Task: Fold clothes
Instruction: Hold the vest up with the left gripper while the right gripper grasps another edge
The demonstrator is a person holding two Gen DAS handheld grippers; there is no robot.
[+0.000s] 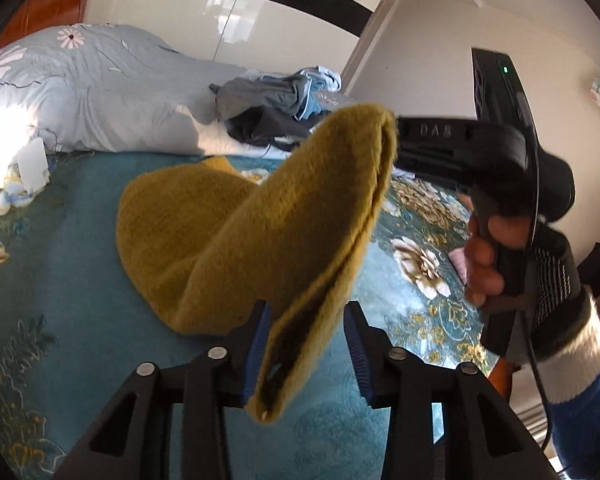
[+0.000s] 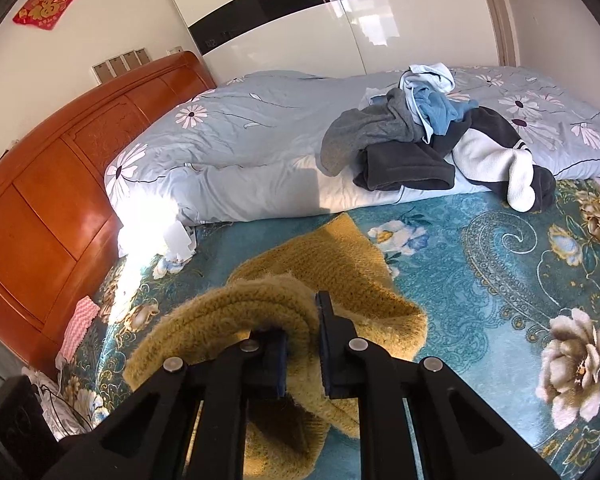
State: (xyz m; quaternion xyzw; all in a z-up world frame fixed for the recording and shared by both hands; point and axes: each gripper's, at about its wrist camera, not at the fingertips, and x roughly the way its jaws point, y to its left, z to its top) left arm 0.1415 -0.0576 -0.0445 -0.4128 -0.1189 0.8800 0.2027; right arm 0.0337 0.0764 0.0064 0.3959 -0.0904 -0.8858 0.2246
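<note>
A mustard-yellow knitted sweater (image 1: 204, 232) lies partly on the teal flowered bedspread (image 1: 60, 280). One folded edge rises off the bed as a band. In the left wrist view my left gripper (image 1: 306, 320) is open. The near end of that band hangs between its blue pads and rests against the left one, with a gap to the right one. The far end is pinched by my right gripper (image 1: 398, 140), which a hand (image 1: 484, 256) holds. In the right wrist view the right gripper (image 2: 302, 328) is shut on a thick fold of the sweater (image 2: 340, 264).
A pile of grey, blue, dark and white clothes (image 2: 428, 140) sits on the light blue flowered quilt (image 2: 240, 140) at the back of the bed. A wooden headboard (image 2: 52, 184) bounds the left side. A white wardrobe (image 2: 340, 32) stands behind.
</note>
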